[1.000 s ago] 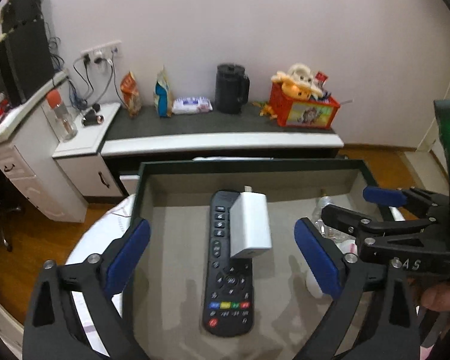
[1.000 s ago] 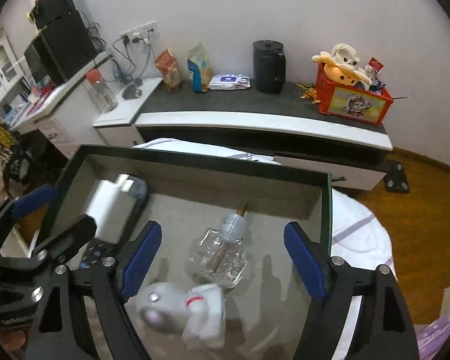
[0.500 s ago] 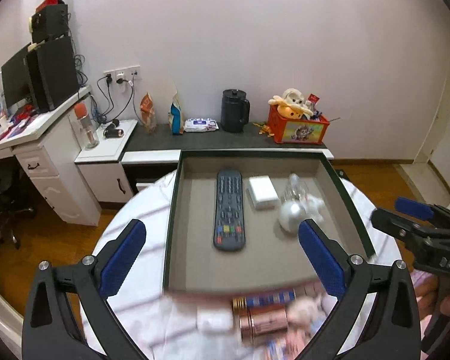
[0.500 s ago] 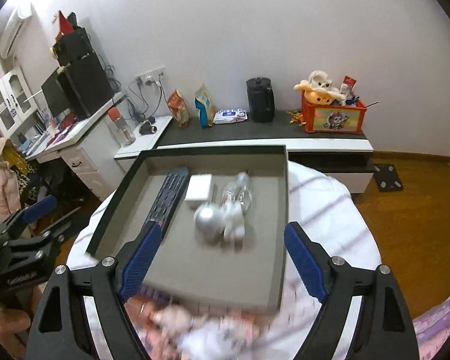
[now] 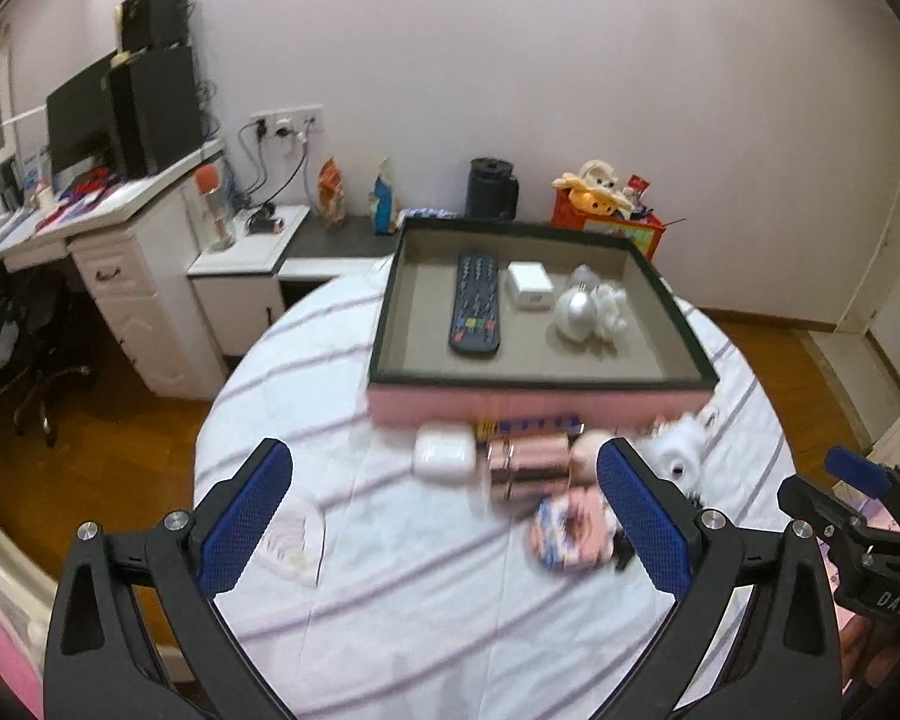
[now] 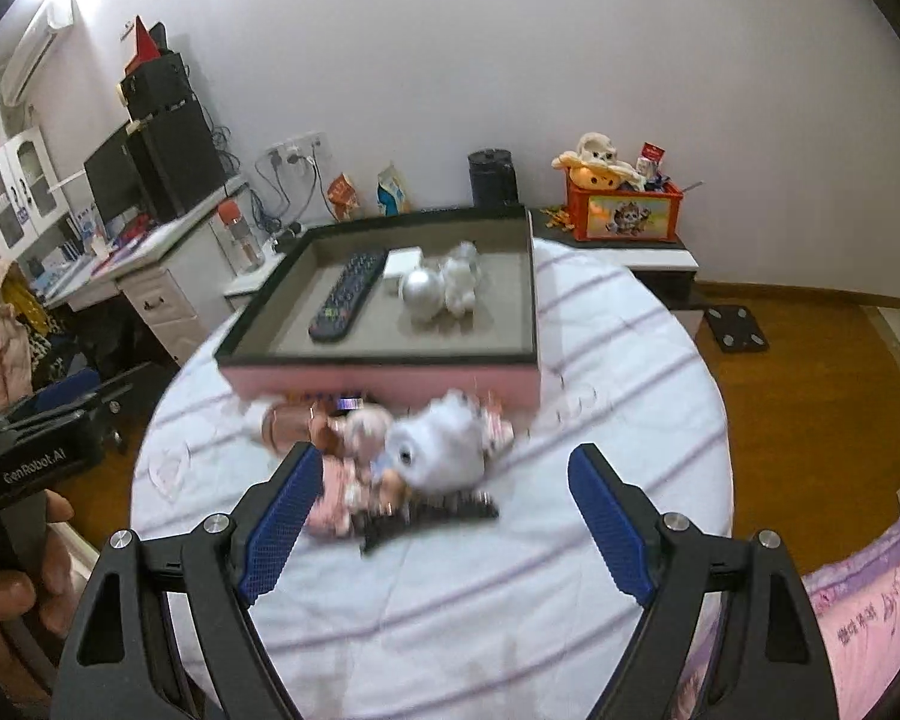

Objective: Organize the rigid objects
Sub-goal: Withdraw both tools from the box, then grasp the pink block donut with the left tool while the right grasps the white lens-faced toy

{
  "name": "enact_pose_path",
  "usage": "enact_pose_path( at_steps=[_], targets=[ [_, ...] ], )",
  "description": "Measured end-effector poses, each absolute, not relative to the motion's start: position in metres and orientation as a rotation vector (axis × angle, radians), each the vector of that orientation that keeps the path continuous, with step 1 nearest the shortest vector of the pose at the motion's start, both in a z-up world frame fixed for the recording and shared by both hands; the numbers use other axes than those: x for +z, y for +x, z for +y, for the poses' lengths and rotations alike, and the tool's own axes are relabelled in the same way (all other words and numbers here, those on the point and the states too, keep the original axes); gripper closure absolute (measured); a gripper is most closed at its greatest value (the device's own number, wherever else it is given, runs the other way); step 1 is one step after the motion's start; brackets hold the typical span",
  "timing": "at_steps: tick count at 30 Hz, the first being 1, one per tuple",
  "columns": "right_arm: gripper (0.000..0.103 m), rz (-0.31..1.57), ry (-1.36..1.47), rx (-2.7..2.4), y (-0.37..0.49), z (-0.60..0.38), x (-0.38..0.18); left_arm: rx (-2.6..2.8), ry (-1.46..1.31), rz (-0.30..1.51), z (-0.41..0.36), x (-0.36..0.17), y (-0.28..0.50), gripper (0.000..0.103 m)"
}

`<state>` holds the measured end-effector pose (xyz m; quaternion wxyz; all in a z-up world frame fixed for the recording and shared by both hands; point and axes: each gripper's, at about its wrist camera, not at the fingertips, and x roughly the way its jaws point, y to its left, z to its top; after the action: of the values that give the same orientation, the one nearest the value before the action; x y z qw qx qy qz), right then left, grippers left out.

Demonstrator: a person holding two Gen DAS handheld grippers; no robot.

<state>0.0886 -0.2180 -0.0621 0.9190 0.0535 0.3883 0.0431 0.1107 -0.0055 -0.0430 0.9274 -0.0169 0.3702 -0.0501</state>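
I hold both grippers, left [image 5: 444, 516] and right [image 6: 441, 513], spread wide and empty above the striped table [image 5: 426, 600]; the tray [image 5: 540, 387] at its far edge carries a remote [image 5: 476, 312], with clutter [image 6: 390, 456] just before it.

**Cloth, Plastic and Polished Metal**

A striped white cloth covers the worktop [image 5: 390, 570]. The tray [image 5: 684, 330] has a matt grey lining; inside lie a matt black plastic remote [image 5: 476, 312] and a glossy silver ball [image 6: 423, 290]. Shiny copper-toned cylinders [image 5: 528, 463] sit nearby. Floor: polished wood [image 6: 840, 396].
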Motion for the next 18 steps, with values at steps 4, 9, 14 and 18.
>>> enact_pose_path(
  at_steps=[4,9,14,18],
  targets=[
    [0.017,0.829,0.092,0.082,0.07,-0.212,-0.076,-0.107,-0.073,0.791,0.001,-0.056,0.095,0.0],
    [0.017,0.848,0.077,0.095,0.055,-0.203,-0.085,-0.108,-0.062,0.799,0.001,-0.064,0.077,0.0],
    [0.017,0.843,0.075,0.09,0.049,-0.203,-0.084,-0.105,-0.064,0.803,0.004,-0.068,0.07,0.0],
    [0.017,0.845,0.077,0.082,0.051,-0.204,-0.083,-0.12,-0.065,0.803,0.001,-0.07,0.069,0.0]
  ],
)
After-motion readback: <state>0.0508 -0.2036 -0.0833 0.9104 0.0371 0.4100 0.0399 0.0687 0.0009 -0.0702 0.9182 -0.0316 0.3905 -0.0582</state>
